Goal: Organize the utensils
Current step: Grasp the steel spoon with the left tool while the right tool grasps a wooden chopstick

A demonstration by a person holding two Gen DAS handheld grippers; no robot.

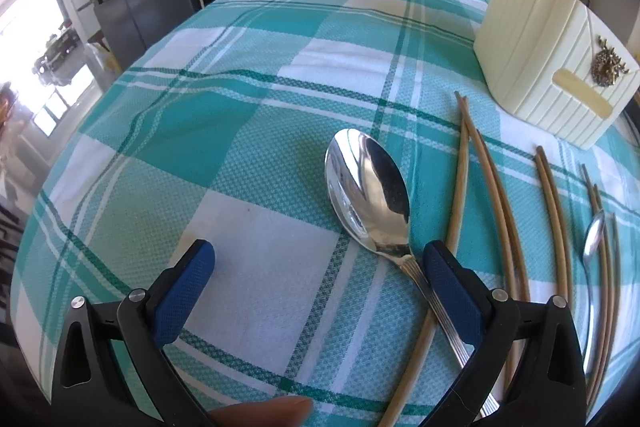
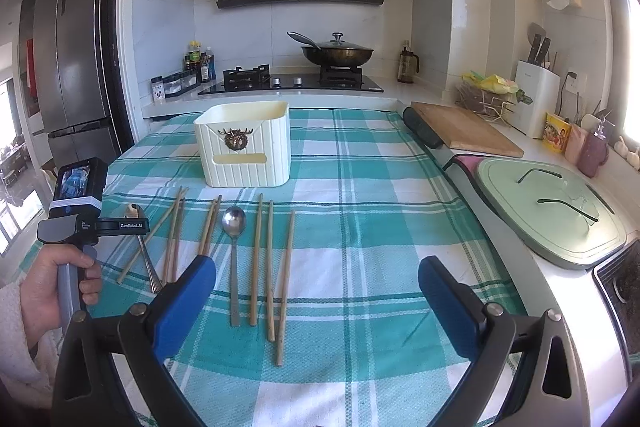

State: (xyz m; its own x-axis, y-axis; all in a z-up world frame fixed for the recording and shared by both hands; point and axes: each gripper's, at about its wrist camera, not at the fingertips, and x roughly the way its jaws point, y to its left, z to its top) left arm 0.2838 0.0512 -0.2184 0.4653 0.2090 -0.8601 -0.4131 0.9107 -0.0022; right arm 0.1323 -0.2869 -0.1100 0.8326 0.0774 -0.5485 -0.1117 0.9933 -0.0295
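My left gripper is open, low over the checked tablecloth. A large steel spoon lies just ahead of it, and the spoon's handle runs under the right fingertip. Wooden chopsticks and a smaller spoon lie to the right, and a cream utensil box stands beyond them. My right gripper is open with nothing in it, above the cloth. Ahead of it, chopsticks and the smaller spoon lie in a row before the box.
A person's hand holds the left device at the table's left edge. Along the right side are a wooden cutting board and a green tray with eyeglasses on it. A stove with a lidded wok stands behind, and a fridge at the left.
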